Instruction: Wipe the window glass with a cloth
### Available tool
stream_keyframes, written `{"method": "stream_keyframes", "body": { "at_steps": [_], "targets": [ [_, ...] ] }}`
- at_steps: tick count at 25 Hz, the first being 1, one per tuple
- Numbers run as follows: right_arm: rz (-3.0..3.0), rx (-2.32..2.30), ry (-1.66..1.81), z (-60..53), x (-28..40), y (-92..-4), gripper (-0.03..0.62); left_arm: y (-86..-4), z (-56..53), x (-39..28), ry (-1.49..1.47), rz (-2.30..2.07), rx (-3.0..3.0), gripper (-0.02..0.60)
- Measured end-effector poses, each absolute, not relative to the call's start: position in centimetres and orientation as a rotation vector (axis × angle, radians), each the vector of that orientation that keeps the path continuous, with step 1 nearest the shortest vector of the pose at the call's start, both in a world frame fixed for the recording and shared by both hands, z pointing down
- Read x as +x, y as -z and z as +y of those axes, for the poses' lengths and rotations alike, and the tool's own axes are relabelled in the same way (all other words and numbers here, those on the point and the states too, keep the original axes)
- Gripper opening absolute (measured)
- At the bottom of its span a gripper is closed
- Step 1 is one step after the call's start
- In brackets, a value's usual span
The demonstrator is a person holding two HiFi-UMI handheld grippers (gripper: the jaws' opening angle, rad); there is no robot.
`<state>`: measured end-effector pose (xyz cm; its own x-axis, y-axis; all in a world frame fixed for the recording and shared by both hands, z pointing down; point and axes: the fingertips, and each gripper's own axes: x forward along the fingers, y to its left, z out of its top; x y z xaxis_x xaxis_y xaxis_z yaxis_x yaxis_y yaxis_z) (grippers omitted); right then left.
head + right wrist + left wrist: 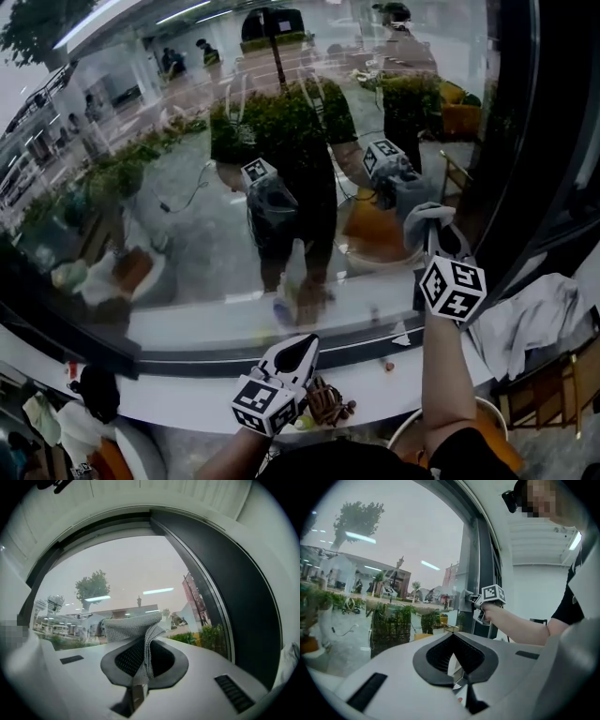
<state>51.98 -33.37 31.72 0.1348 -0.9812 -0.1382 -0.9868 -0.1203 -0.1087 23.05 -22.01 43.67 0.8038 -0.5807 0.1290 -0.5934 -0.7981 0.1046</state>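
— Well, where's the left gripper (302,345)?
— Low, just over the white sill (187,392), jaws closed together with nothing between them.
— And the right gripper (437,236)?
— Up higher, jaws clamped on the grey cloth (133,626), whose bunched top meets the window glass (178,197) near the dark right frame (525,141).
— Beyond that?
— Reflections of both grippers in the pane, then green hedges (127,169) outside.

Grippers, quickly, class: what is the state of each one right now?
Left gripper: jaws shut, nothing between them.
Right gripper: jaws shut on the cloth.
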Motion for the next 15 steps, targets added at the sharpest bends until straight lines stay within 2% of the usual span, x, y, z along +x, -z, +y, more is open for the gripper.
{"method": "stream_keyframes", "body": {
  "at_steps": [8, 15],
  "targets": [
    [2.112, -2.106, -0.001, -32.2, 45.2, -34.8, 0.037, -44.5, -21.8, 16.8, -0.135, -1.086, 2.758, 0.008],
    [2.260, -1.985, 0.080, -28.4, 35.1, -37.8, 0.037, -44.4, -20.2, 10.4, -0.103, -1.157, 2.694, 0.008]
  ]
}}
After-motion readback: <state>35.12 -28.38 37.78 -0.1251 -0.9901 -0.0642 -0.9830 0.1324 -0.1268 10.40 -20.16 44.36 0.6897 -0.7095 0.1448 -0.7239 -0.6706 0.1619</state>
